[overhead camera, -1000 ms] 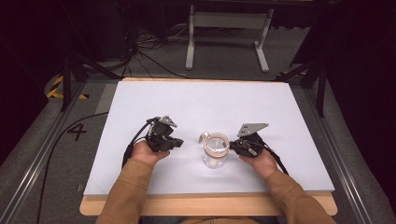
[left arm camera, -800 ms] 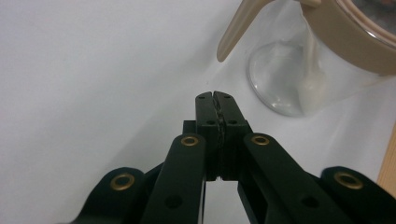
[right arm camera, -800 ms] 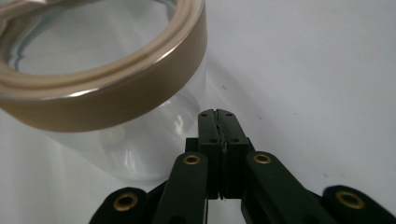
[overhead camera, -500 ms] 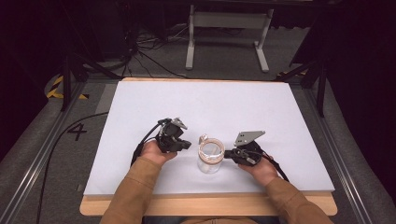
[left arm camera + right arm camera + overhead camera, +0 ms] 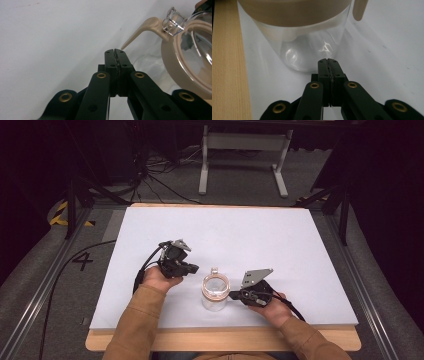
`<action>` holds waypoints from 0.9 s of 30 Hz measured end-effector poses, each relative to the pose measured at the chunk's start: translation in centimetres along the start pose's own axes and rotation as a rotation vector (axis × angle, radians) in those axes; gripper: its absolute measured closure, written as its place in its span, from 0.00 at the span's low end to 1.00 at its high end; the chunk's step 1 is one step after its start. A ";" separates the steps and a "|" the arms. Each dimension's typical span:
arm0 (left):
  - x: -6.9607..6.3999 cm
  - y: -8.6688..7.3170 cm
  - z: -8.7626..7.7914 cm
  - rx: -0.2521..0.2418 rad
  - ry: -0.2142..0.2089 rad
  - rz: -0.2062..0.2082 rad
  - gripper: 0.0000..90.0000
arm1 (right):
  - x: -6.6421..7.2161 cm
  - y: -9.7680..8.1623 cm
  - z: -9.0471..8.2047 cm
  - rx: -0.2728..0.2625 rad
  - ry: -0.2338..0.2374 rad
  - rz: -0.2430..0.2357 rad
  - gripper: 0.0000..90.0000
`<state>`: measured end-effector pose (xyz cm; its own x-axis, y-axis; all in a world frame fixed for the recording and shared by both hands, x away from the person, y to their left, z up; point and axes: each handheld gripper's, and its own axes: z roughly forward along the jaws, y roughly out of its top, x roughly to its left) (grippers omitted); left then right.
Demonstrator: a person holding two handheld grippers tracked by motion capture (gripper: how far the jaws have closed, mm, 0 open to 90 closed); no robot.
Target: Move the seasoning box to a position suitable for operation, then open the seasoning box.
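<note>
A clear glass jar with a tan lid stands upright on a white tabletop, close to the table's near wooden edge. The lid has a tan ring around a see-through centre, plus a tan lever and a small clear hinge piece on the jar's far side.

The left gripper hovers just beside the jar on its far left, jaws pressed together and holding nothing, tips near the lever. The right gripper sits just beside the jar's right wall, low near its base, jaws likewise closed and empty.

The jar looks empty, so probably light. Glass is rigid, smooth and likely slippery, and would break if knocked over or dropped. The tan lid ring or the lever seems the surest place to take hold, with the other gripper steadying the wall.
</note>
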<state>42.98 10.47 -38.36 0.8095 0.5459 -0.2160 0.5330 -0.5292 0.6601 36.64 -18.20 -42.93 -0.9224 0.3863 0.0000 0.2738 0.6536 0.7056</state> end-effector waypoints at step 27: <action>-2.9 2.2 -0.5 -0.098 -0.094 0.135 1.00 | 0.0 -0.7 -1.3 -0.036 0.019 0.028 1.00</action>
<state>41.68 8.07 -35.93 0.8940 0.4088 -0.1838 0.3951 -0.5254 0.7535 36.11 -19.52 -42.47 -0.9195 0.3915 0.0337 0.2900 0.6183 0.7305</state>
